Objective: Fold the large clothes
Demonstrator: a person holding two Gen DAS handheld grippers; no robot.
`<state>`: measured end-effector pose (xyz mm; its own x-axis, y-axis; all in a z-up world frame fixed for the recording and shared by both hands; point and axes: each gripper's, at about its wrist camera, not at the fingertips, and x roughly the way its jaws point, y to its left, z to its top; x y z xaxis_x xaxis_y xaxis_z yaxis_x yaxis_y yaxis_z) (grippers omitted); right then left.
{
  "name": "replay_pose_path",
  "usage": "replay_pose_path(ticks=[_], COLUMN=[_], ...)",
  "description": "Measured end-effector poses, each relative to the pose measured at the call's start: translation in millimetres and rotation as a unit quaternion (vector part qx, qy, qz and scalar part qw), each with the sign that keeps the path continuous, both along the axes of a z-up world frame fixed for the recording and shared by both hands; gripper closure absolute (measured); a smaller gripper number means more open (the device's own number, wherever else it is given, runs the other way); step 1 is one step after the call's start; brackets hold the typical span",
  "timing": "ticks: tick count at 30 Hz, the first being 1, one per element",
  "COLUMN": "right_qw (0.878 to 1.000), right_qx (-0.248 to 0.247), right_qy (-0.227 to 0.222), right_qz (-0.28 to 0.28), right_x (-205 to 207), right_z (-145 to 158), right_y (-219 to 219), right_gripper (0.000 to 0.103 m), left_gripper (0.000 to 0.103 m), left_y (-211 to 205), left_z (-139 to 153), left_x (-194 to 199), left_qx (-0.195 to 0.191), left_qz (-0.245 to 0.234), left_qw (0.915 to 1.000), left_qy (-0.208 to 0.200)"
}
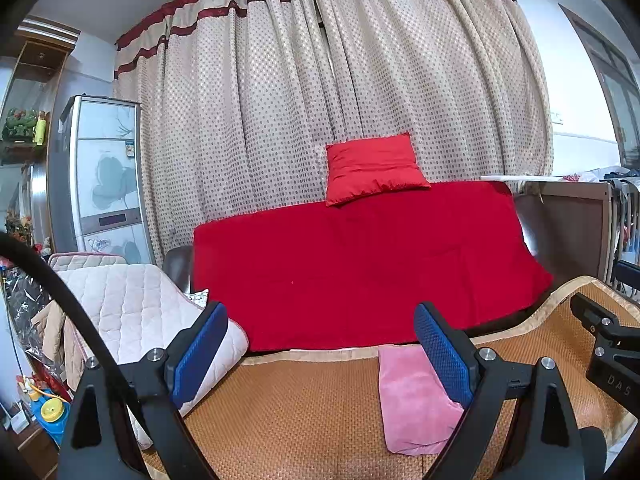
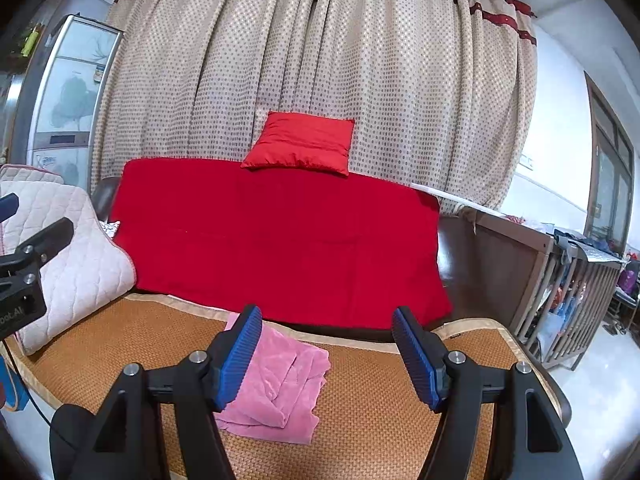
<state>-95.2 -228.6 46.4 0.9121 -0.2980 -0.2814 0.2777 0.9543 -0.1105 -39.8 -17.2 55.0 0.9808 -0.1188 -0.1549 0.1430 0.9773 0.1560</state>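
We see the red throw (image 2: 280,240) filling the view beyond both sets of jaws; it is the largest cloth here and drapes the sofa back. Should we reach too far forward past the mat (image 2: 380,420), the jaws could snag it and drag it off, we judge.

The pink garment (image 2: 280,388) lies bundled on the mat, just ahead of and below the right gripper (image 2: 326,354), toward its left jaw, and under the right jaw of the left gripper (image 1: 320,354). Both grippers stand with jaws spread and nothing between the pads. The garment shows loose layered folds, so a pinch on one layer alone would, we think, pull the bundle open rather than fold it. The woven mat may also let the cloth slide when tugged.

The quilted cushion (image 2: 76,256) sits left of the jaws; a wide swing could knock it.

On writing: the right gripper's body reads "DAS" (image 1: 618,380) in the left view, and the left gripper's body shows "oot.AI" (image 2: 10,316), cut off at the edge.
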Motion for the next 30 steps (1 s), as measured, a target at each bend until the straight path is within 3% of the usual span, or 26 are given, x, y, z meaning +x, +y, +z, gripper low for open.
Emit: replay_pose_path(ticks=[30], right_qw=[1.000], right_qx=[-0.012], right_qy=[-0.005], right_qz=[0.005], right_x=[2.7], right_z=[2.8], right_y=[2.8], right_gripper=[0.031], left_gripper=[0.009], left_y=[-3.2], left_z=[-1.5], left_x=[-2.4], left_qx=[-0.001], left_qz=[0.001], left_qw=[1.0000], left_qy=[-0.001])
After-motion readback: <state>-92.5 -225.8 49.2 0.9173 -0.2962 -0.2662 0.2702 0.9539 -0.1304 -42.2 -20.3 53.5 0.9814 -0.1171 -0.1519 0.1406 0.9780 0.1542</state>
